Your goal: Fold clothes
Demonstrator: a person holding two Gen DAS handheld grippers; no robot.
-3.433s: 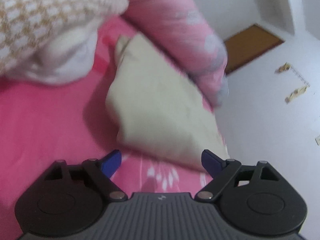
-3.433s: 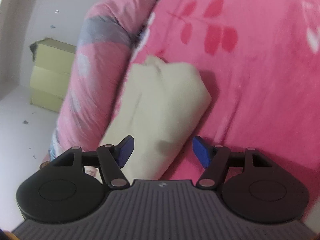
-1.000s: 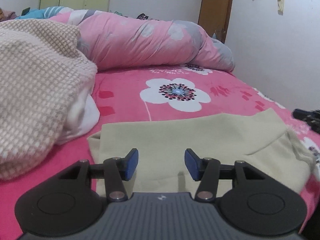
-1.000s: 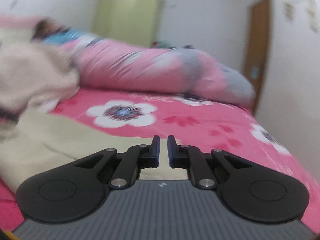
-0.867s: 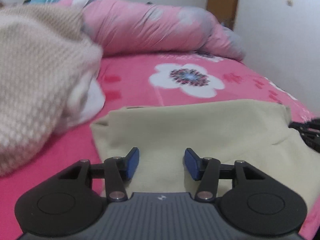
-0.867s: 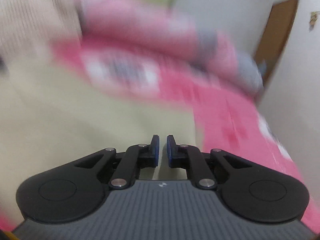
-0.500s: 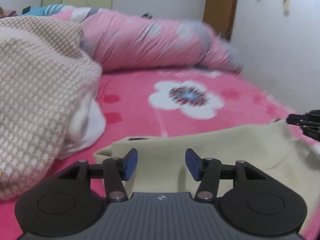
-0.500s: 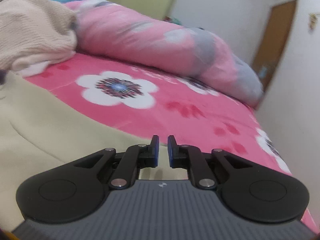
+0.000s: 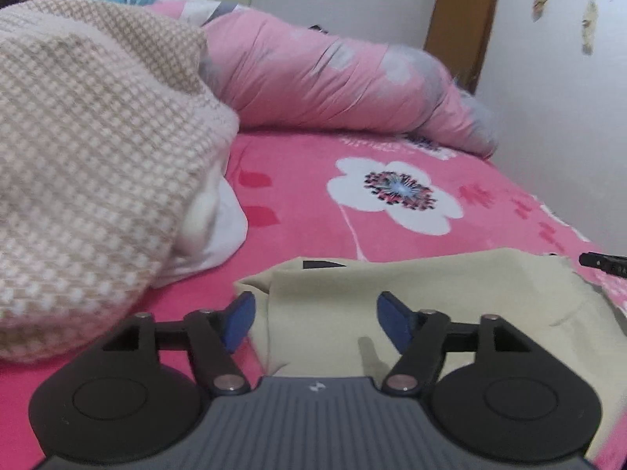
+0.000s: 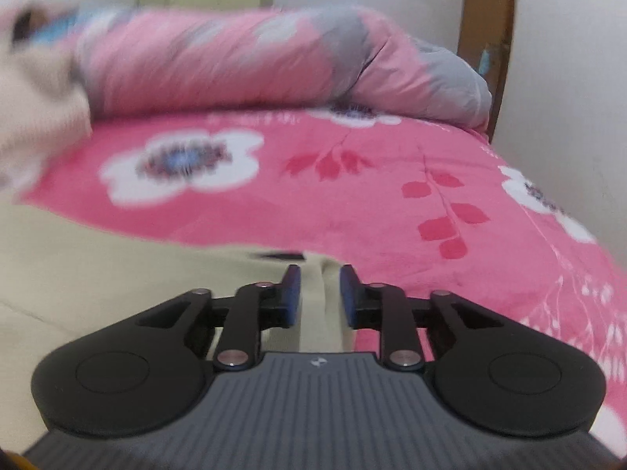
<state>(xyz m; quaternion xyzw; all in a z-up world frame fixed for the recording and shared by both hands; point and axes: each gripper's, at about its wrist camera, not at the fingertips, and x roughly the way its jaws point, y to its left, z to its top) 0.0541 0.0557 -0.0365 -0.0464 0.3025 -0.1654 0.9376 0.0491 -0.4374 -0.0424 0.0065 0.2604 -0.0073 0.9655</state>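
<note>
Cream garment (image 9: pixel 450 297) lies spread low on the pink flowered bed (image 9: pixel 305 196), near edge toward both cameras, one corner turned over at its left end with a dark tag showing at the fold. Cloth looks soft, thin and light; likely to drape and slide on the fleecy cover, and to sag wherever it is not held. Best hold, by my judgement: pinch at a corner or along a hem, two layers at once where doubled, not mid-panel. Left hand-held gripper (image 9: pixel 315 319) hovers just over the folded corner, blue pads spread wide, nothing between them. Right hand-held gripper (image 10: pixel 320 293) sits at the garment's right edge, pads drawn close with a narrow gap and a strip of cream cloth seen in that gap; whether they pinch it I cannot tell, view blurred. Checked beige blanket (image 9: pixel 90 149) heaped to the left, rolled pink quilt (image 9: pixel 333 78) across the far side.
</note>
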